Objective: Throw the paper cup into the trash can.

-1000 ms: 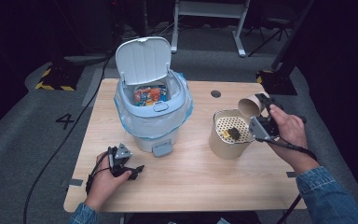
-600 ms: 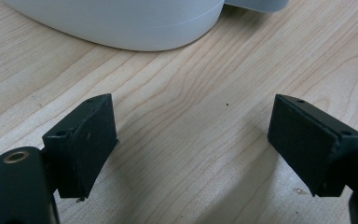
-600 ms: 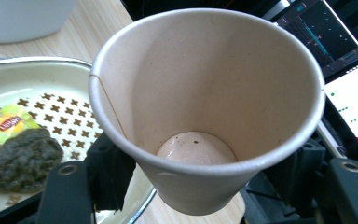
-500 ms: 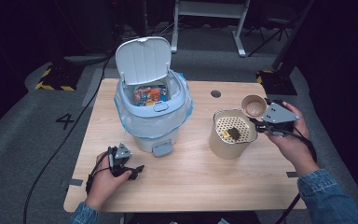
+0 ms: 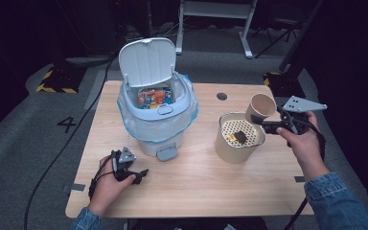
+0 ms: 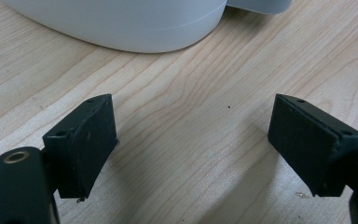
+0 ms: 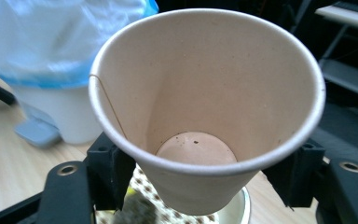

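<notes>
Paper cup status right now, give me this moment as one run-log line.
right gripper: shut on paper cup, tipped above strainer tub | cup: looks empty | left gripper: open, on table | bin: lid up

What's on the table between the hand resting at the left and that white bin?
Nothing: in the left gripper view, bare wood runs from the open left gripper to the bin.

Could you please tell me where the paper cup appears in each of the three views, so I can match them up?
High view: the paper cup is right of centre, tilted, clamped by the right gripper above the strainer container.
Left gripper view: not in it.
Right gripper view: the cup is central, mouth toward the camera.
Shared landmark: the white bin, whose base appears at the top of the left gripper view.
</notes>
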